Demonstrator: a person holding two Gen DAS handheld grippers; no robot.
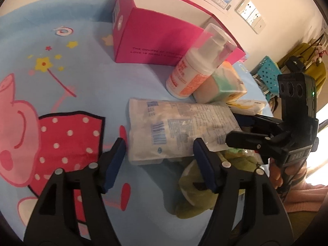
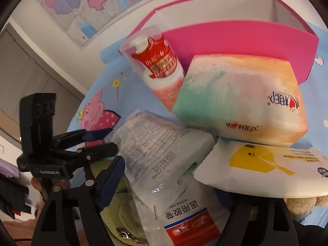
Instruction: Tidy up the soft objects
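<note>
Hanging over the blue cartoon sheet [image 1: 86, 86], the left gripper [image 1: 160, 164] is about half open and holds nothing; the clear packet [image 1: 180, 127] lies just past its tips. The right gripper [image 2: 174, 184] is wide open around that packet, marked "MEDICAL TAPE". Beside it, the green soft toy [image 1: 192, 186].

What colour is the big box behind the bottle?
Bright pink outside, white inside. The box shows best in the right wrist view, open behind the bottle.
</note>
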